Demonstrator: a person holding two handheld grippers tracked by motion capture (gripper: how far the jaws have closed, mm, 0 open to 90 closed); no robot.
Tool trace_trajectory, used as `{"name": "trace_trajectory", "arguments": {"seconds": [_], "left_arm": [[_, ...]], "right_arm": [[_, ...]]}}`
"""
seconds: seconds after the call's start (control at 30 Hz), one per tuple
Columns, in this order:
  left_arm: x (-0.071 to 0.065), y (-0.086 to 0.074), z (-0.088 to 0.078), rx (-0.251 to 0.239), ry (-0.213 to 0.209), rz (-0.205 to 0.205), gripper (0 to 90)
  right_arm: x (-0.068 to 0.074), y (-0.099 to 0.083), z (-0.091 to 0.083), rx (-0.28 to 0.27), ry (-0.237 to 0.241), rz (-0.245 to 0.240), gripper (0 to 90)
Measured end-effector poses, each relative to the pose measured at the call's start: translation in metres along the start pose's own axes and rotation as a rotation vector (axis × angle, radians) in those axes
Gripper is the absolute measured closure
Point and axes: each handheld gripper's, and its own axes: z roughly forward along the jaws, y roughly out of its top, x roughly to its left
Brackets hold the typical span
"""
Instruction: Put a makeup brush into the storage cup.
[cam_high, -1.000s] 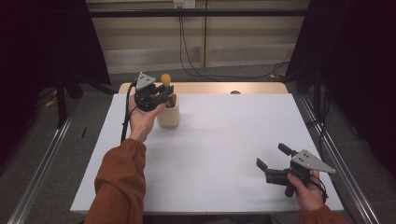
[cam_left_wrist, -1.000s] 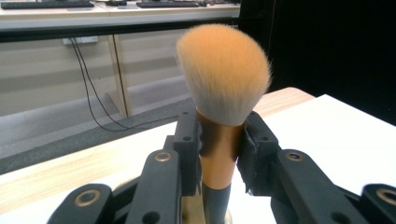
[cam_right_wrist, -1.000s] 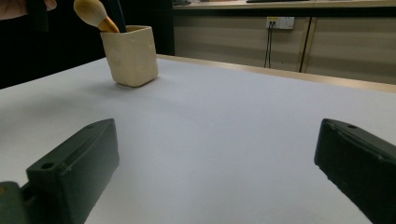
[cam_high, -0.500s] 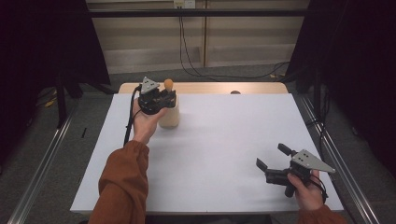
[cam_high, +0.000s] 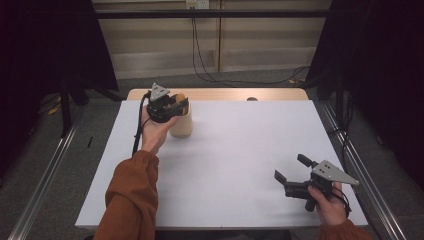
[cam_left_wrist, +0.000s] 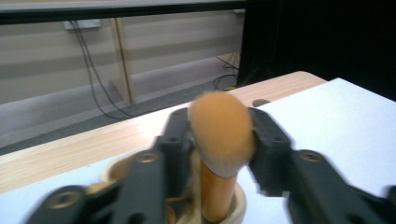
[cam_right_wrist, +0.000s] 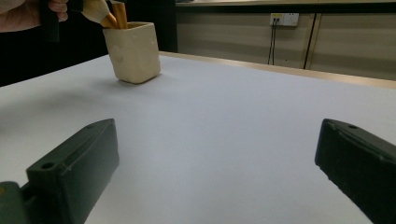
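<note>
High view showed a white, matte tabletop (cam_high: 240, 165) with a strip of pale wood along its far edge. A cream, squarish cup (cam_high: 181, 125) with rounded corners and a smooth, ceramic-looking surface stood upright near the tabletop's 11 o'clock corner. A brush (cam_left_wrist: 219, 140) stood upright in the cup, with a soft, rounded, orange-tan bristle head above a smooth amber handle that ran down into the cup.

Left hand-held gripper (cam_high: 172, 104), black with a grey three-cornered plate on top, hovered over the cup's mouth, held by a hand in a rust-orange sleeve. In the left gripper view its two black jaws stood on either side of the bristle head, very near or just touching it; blur kept me from telling whether they pressed on it. The jaws had just been opening, and the brush head was between them, with the handle still seated in the cup.

Right hand-held gripper (cam_high: 290, 172) rested low at the tabletop's 4 o'clock, well apart from the cup. Its jaws were spread wide with only bare white surface between them, gripping nothing.
</note>
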Motion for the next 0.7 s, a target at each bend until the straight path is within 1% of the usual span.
{"name": "trace_trajectory", "arguments": {"seconds": [0.03, 0.07, 0.17, 0.27, 0.3, 0.37, 0.4, 0.47, 0.5, 0.53, 0.57, 0.6, 0.7], "left_arm": [[-0.001, 0.000, 0.000, 0.001, 0.002, 0.002, 51.0], [-0.002, 0.000, 0.002, -0.002, 0.009, 0.005, 48.1], [-0.005, -0.001, 0.004, -0.017, 0.003, 0.004, 38.2], [-0.004, -0.002, 0.005, -0.014, 0.026, 0.001, 29.1], [-0.004, -0.001, 0.004, -0.020, 0.020, -0.002, 26.6], [-0.004, 0.000, 0.003, -0.027, 0.027, 0.005, 19.8], [-0.003, 0.001, 0.002, -0.032, 0.020, 0.004, 17.1], [-0.002, 0.002, 0.000, -0.045, 0.034, -0.002, 12.9], [-0.001, 0.003, -0.002, -0.048, 0.040, -0.015, 9.6], [-0.001, 0.003, -0.002, -0.047, 0.036, -0.030, 6.7], [0.000, 0.003, -0.003, -0.045, 0.026, -0.027, 5.0], [0.000, 0.003, -0.004, -0.038, 0.029, -0.013, 5.2], [0.001, 0.004, -0.007, -0.041, 0.027, -0.014, 3.4]], "right_arm": [[-0.001, 0.000, 0.000, 0.001, 0.001, 0.000, 0.0], [-0.001, -0.001, 0.000, 0.002, 0.000, 0.005, 0.0], [-0.002, -0.001, 0.000, 0.001, -0.001, 0.006, 0.0], [-0.003, -0.001, 0.000, -0.003, -0.006, 0.011, 0.0], [-0.004, -0.001, 0.000, -0.002, -0.007, 0.012, 0.0], [-0.004, -0.001, -0.001, -0.001, -0.007, 0.013, 0.0], [-0.004, -0.001, -0.001, -0.002, -0.008, 0.013, 0.0], [-0.004, -0.001, -0.001, -0.001, -0.009, 0.015, 0.0], [-0.004, -0.001, -0.001, -0.002, -0.007, 0.014, 0.0], [-0.004, -0.001, 0.000, -0.003, -0.006, 0.014, 0.0], [-0.004, -0.001, 0.000, -0.002, -0.006, 0.012, 0.0], [-0.004, -0.001, 0.000, -0.001, -0.006, 0.012, 0.0], [-0.003, -0.001, 0.000, -0.001, -0.002, 0.010, 0.0]]}}
